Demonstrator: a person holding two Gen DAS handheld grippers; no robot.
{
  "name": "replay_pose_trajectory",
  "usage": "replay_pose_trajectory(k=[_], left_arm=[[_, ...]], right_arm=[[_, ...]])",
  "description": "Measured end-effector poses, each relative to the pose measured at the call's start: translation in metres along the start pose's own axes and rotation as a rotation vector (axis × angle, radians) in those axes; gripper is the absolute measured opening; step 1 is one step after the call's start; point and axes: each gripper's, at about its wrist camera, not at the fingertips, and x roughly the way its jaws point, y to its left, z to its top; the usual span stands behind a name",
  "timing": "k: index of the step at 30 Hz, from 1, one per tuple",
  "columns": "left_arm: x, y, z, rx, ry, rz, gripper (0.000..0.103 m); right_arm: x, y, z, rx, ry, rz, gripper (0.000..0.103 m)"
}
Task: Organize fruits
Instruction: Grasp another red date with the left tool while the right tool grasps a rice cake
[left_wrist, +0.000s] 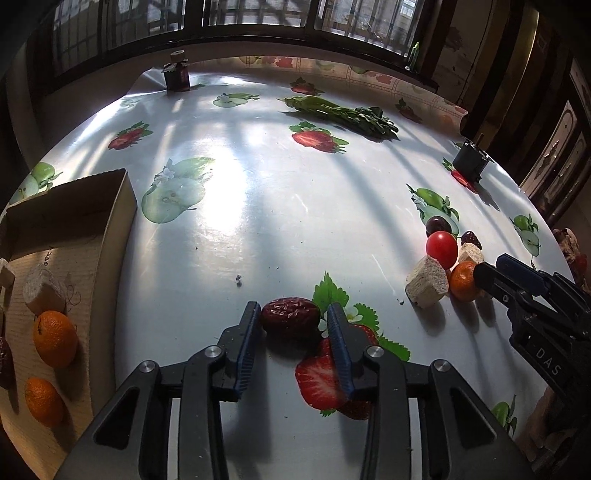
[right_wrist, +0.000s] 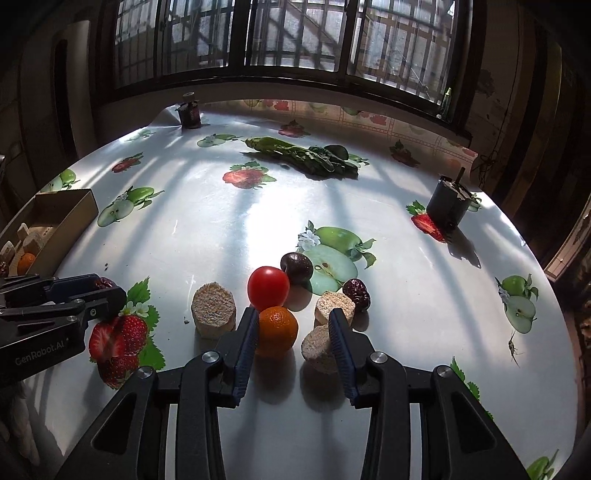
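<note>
Left gripper (left_wrist: 291, 314) jaws narrowly parted around red date (left_wrist: 290, 322) on tablecloth (left_wrist: 258, 229), grip unclear; right gripper (right_wrist: 293, 326) flanks tangerine (right_wrist: 277, 331), left pad touching, right clear; cardboard box (left_wrist: 70, 218) far left.

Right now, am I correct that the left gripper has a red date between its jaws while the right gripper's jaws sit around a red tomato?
Not quite: the right gripper has a small orange between its jaws; the tomato sits just beyond, as the right wrist view shows. The left gripper does have the red date between its jaws.
</note>
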Motion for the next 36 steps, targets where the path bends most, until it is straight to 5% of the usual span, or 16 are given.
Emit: replay_pose_trajectory(k=[9, 20, 26, 36], left_arm=[[-0.001, 0.003, -0.001, -0.022, 0.002, -0.011, 0.031], [0.001, -0.006, -0.003, 0.042, -0.022, 0.028, 0.036], [0.000, -0.004, -0.002, 0.023, -0.022, -0.019, 0.031], [-0.035, -0.004, -0.003, -0.025, -0.149, -0.121, 0.031]], right_arm=[[0.001, -0.069, -0.003, 0.316, 0.028, 0.082, 0.042], [0.008, -0.048, -0.015, 0.240, 0.094, 0.059, 0.042], [0.008, -0.049, -0.016, 0.246, 0.084, 0.090, 0.034], [-0.029, -0.035, -0.010, 0.290, -0.057, 0.122, 0.034]])
